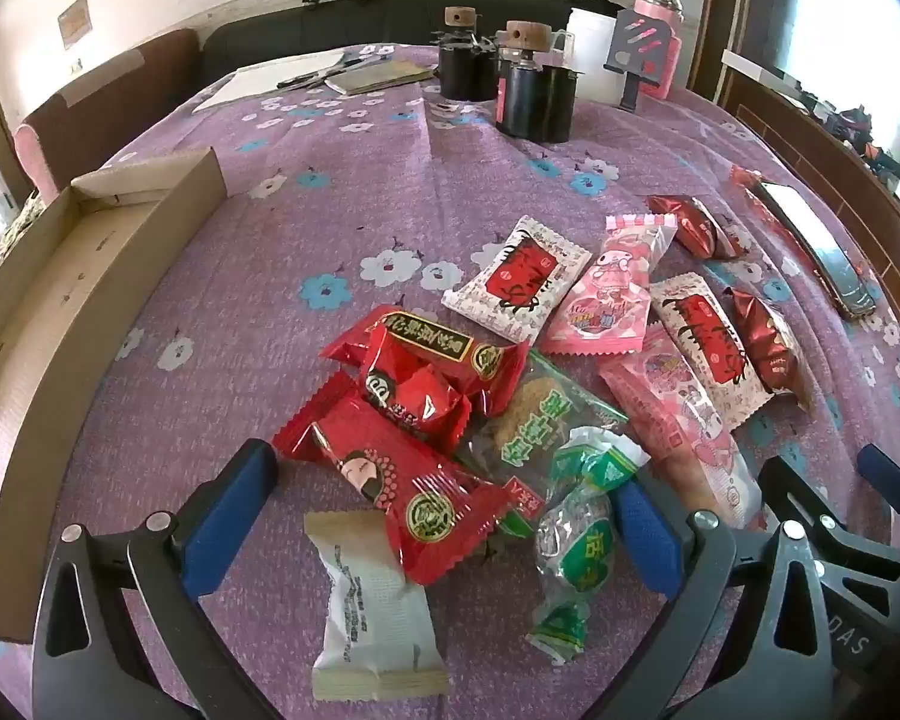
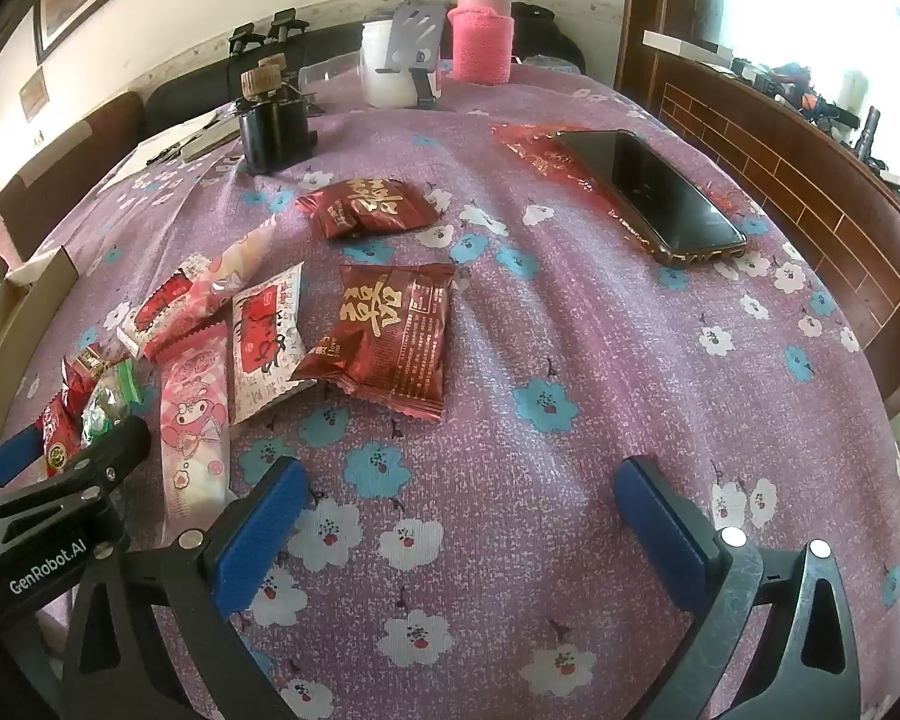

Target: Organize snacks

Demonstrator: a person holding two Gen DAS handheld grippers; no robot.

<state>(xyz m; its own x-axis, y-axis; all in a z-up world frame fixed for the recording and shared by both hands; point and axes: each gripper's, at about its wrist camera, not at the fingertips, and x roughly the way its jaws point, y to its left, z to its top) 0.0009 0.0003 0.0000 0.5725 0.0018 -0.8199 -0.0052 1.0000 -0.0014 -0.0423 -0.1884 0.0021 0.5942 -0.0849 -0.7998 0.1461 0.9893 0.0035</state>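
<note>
Both grippers' blue-padded fingers spread fully wide, holding nothing. Left gripper (image 1: 444,516) straddles a red plastic snack packet (image 1: 402,480). Right gripper (image 2: 459,516) hovers over purple floral tablecloth (image 2: 570,330).

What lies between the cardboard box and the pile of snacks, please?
In the left wrist view, only bare flowered tablecloth lies between the cardboard box and the pile of snacks.

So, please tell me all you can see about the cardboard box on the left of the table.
The cardboard box is a shallow, open tray of plain brown cardboard with low walls and small dark specks inside. It looks empty in the visible part. It rests flat on the purple flowered tablecloth, apart from the snacks; nothing touches it.
</note>
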